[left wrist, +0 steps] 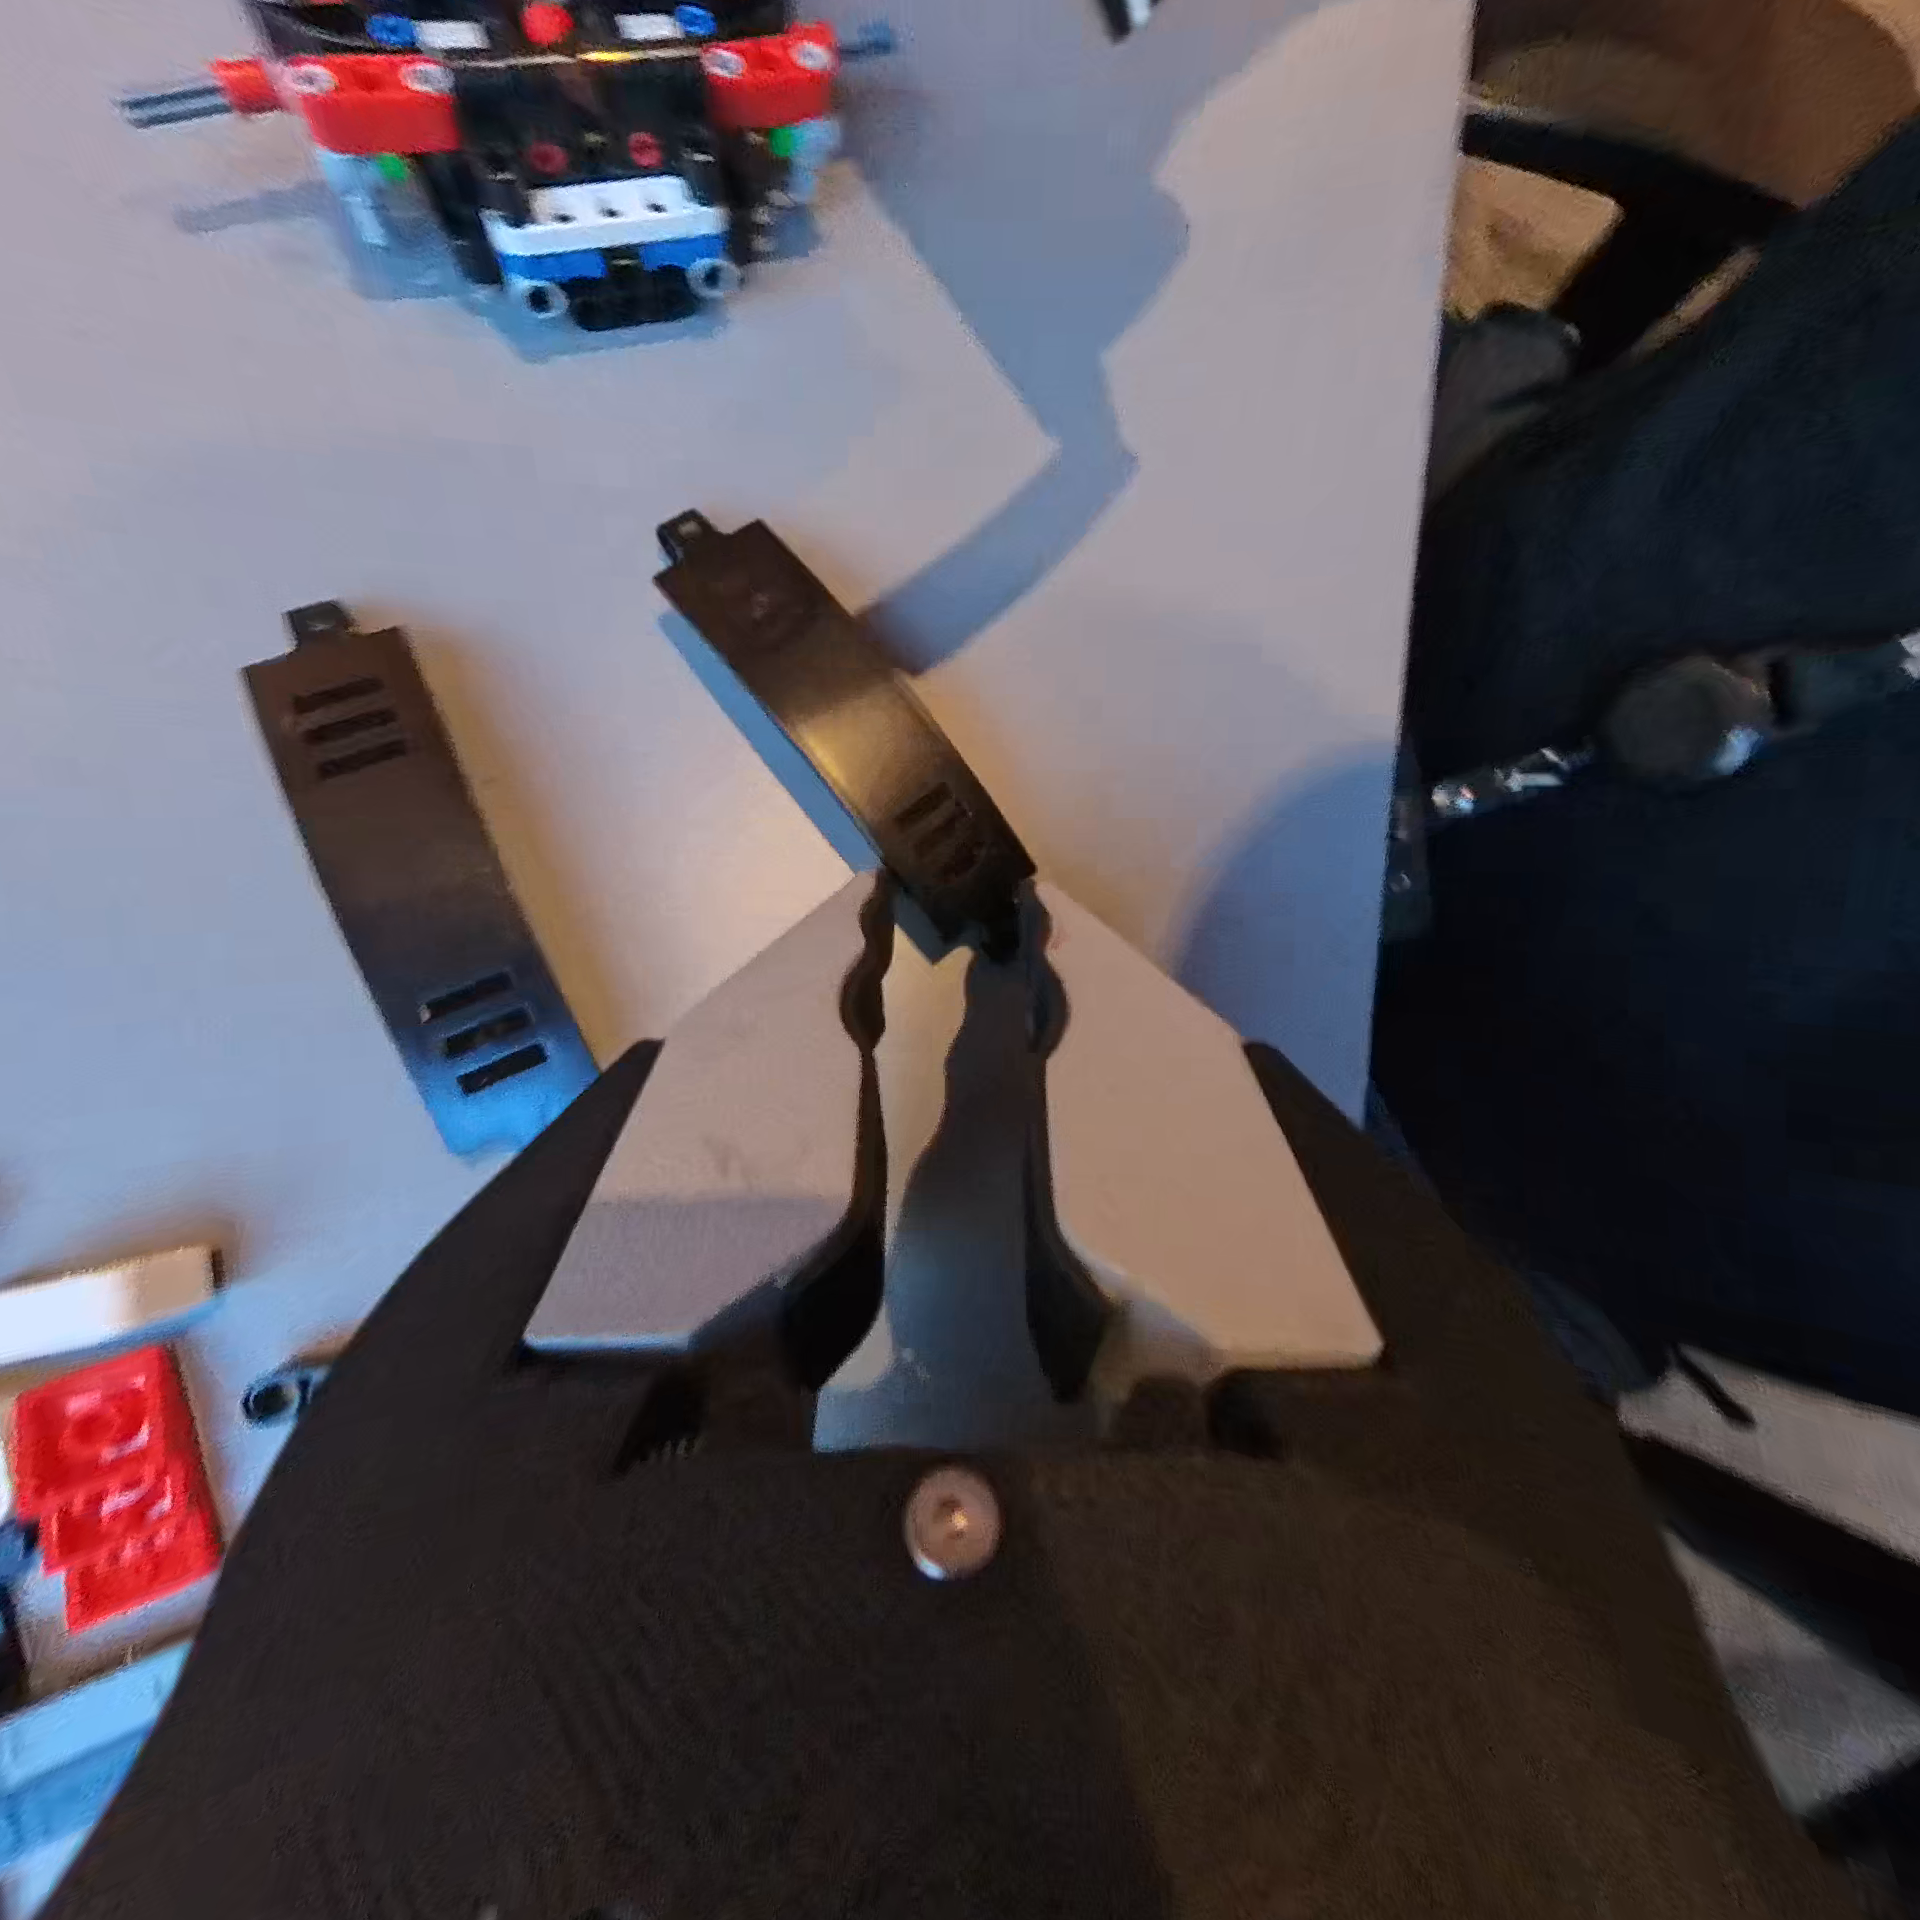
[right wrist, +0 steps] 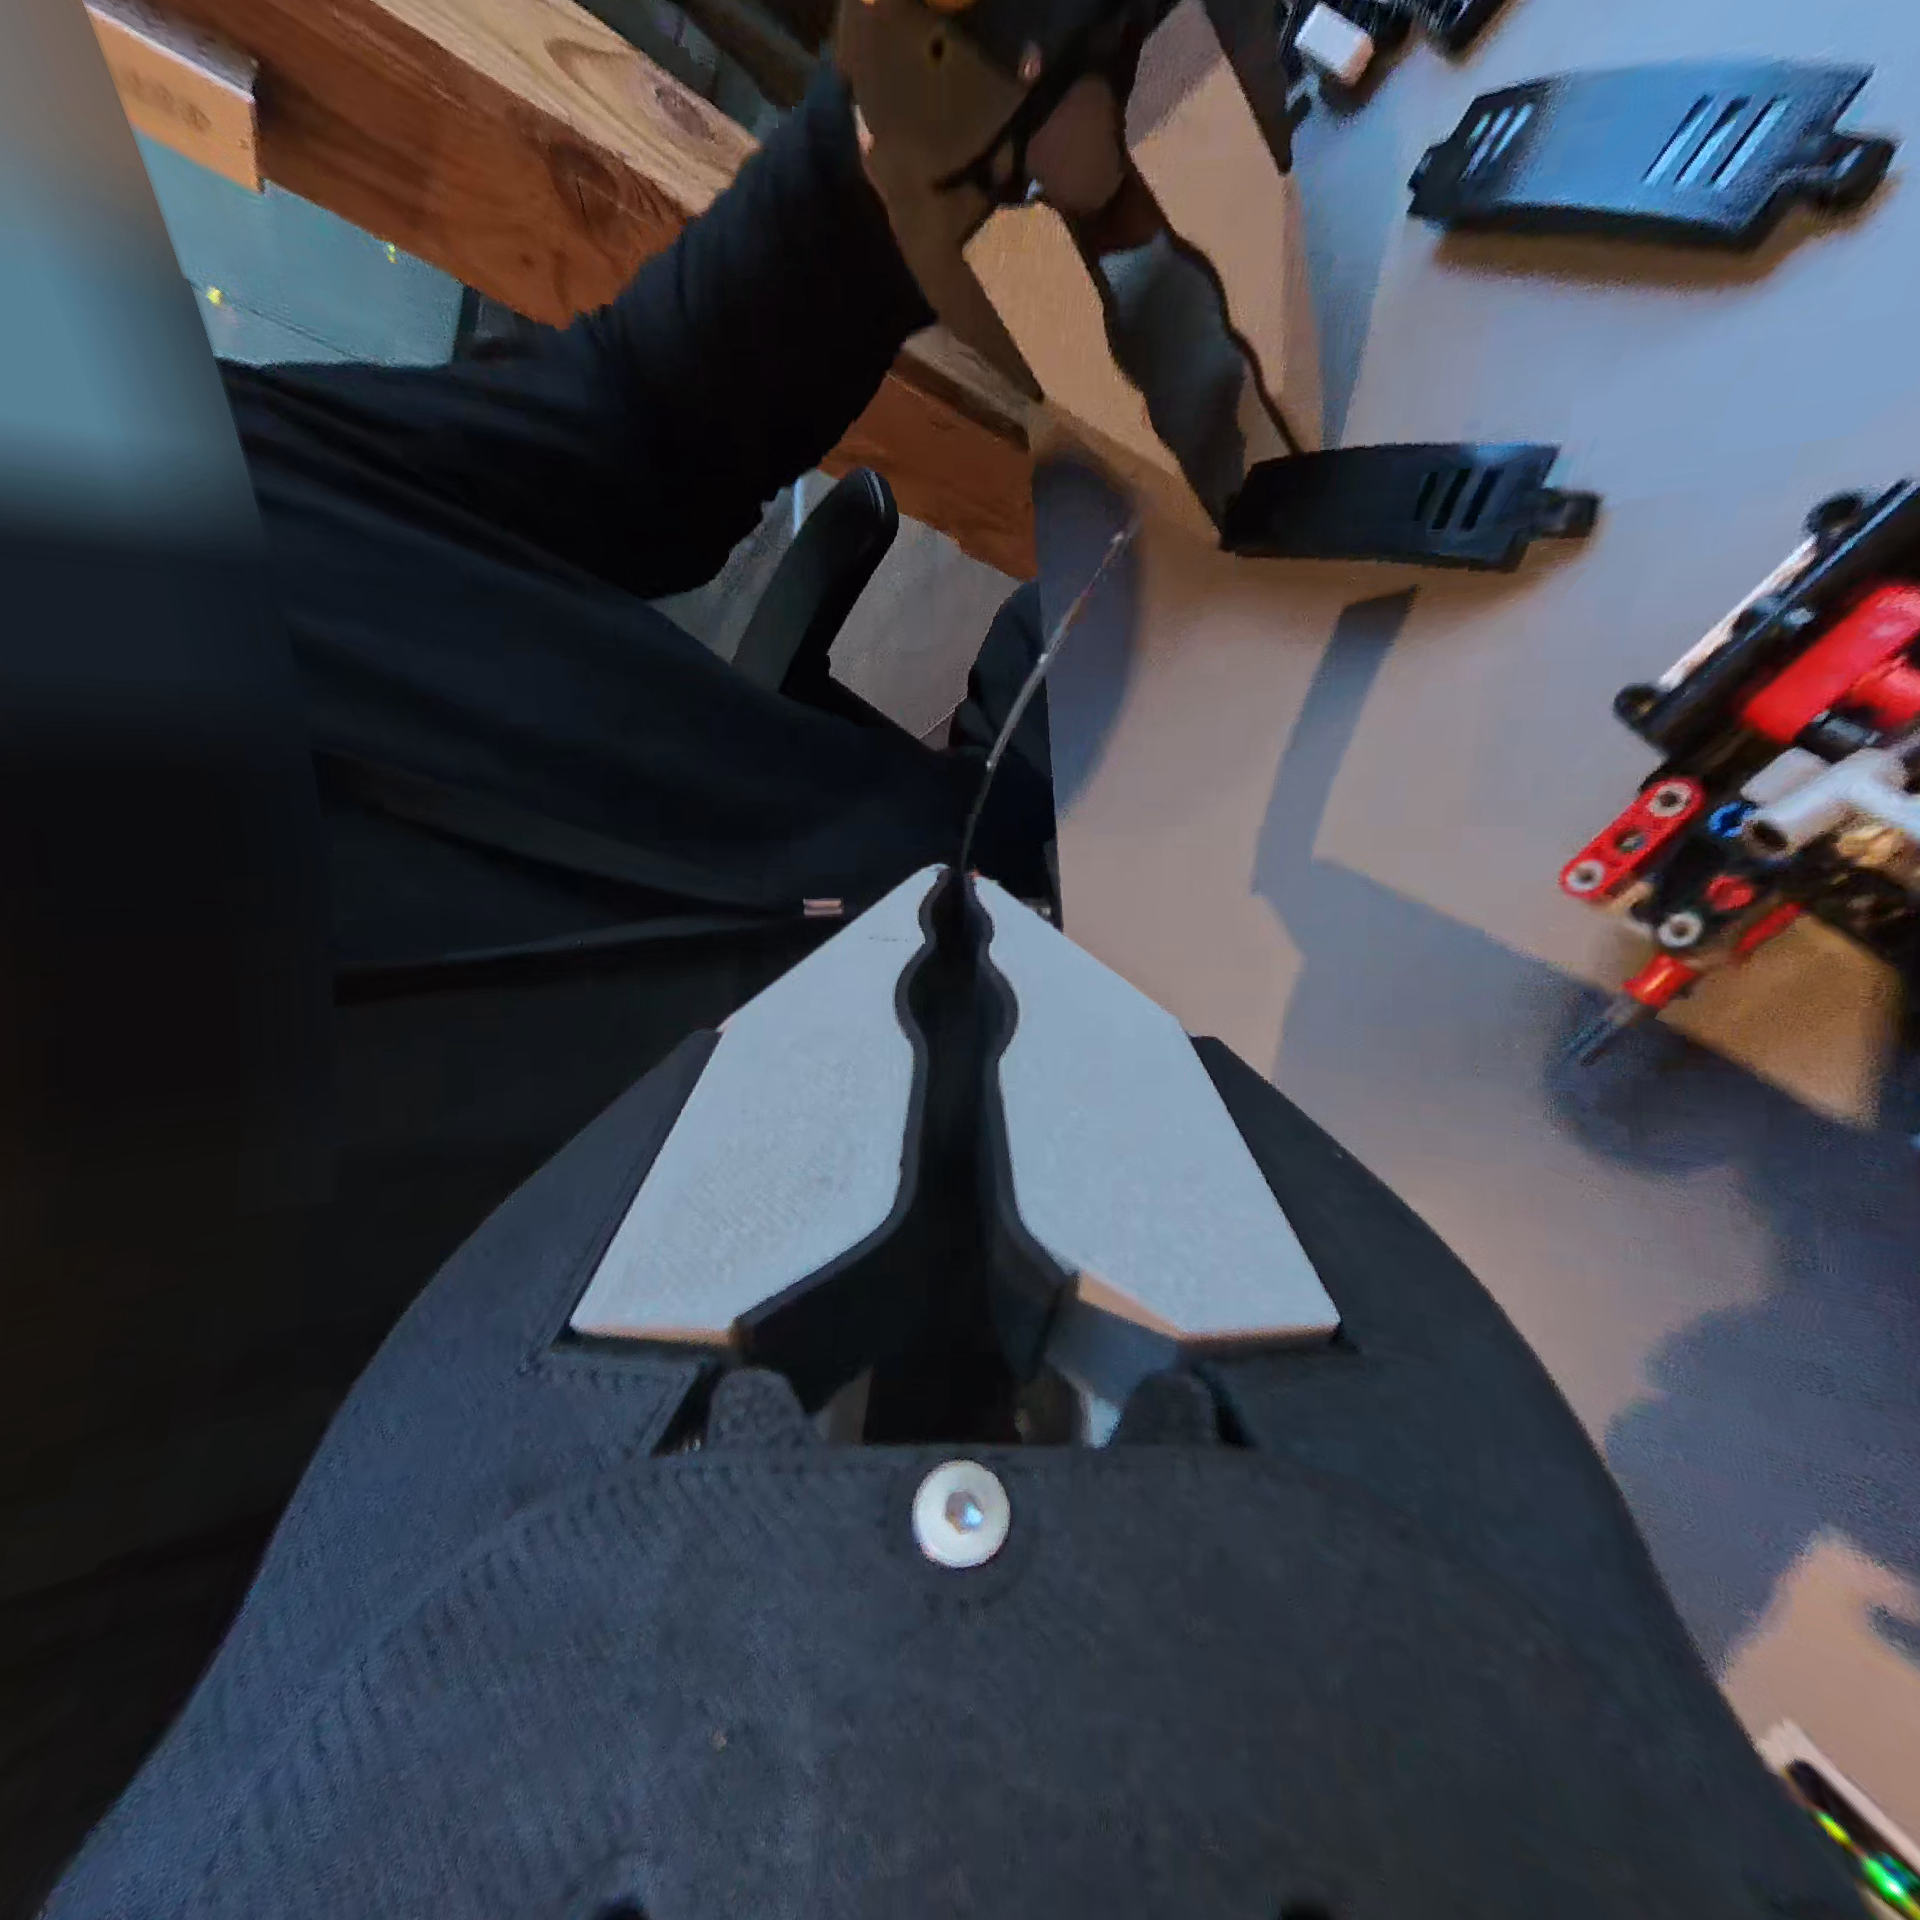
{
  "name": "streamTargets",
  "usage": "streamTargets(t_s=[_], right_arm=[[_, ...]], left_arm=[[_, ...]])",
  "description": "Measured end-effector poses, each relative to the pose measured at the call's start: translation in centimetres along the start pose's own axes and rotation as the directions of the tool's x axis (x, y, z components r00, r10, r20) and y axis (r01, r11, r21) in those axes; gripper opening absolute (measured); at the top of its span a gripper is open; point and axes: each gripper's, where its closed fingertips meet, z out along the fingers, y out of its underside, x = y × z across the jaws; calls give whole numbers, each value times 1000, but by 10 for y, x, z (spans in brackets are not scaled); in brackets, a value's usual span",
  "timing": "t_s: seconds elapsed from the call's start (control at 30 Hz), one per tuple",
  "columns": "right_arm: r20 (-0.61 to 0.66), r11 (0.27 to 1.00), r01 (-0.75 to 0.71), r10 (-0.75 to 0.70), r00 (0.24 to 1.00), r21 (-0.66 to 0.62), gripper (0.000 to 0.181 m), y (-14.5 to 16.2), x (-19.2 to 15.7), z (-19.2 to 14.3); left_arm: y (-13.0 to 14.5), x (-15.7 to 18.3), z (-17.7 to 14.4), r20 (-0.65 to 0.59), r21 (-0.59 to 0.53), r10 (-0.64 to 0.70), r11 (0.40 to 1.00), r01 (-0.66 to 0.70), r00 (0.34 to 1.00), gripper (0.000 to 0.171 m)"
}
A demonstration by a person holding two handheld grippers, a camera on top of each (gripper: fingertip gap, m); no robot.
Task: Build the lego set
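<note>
Left wrist view: left hand-held gripper angled downward, pinching black curved panel; right hand-held gripper closed.

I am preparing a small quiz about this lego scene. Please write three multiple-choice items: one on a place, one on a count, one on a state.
1. Where is the half-built model in the left wrist view?
A. top, beyond the panels
B. bottom right
C. between the fingers

2. How many long black slotted panels show?
A. one
B. two
C. four

3. What does the left hand-held gripper do?
A. stands wide open
B. pinches a red brick
C. pinches one end of a black panel

Answers:
1 A, it sits at the top edge of the table.
2 B, the gripped panel and the flat panel.
3 C, the fingers close on the near end of the gripped panel.
</note>
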Motion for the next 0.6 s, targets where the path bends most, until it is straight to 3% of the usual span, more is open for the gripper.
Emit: streamTargets(t_s=[0.1,0.17,0.27,0.33,0.4,0.47,0.6], right_arm=[[14,1000,-4,4,1000,1,0,10,0,3],[12,1000,-2,2,1000,3,0,14,1,4],[18,1000,6,-6,1000,25,0,18,1,1],[18,999,10,-11,1000,40,0,19,3,-3],[21,999,8,-9,1000,48,0,20,6,-7],[19,999,5,-6,1000,50,0,21,10,-12],[23,1000,10,-11,1000,28,0,24,15,-20]], left_arm=[[5,3,-4,-67,-52,18,998,-22,998,21],[-4,-7,-9,-22,-23,-105,994,104,994,55],[-29,-2,-13,-14,113,-205,972,205,979,49],[-28,-10,-5,100,88,-223,973,214,970,50],[-13,-15,7,204,-38,-146,987,156,968,49],[-11,-16,10,253,-102,-19,994,46,967,36],[-13,-11,13,143,-162,119,982,-96,983,27]])
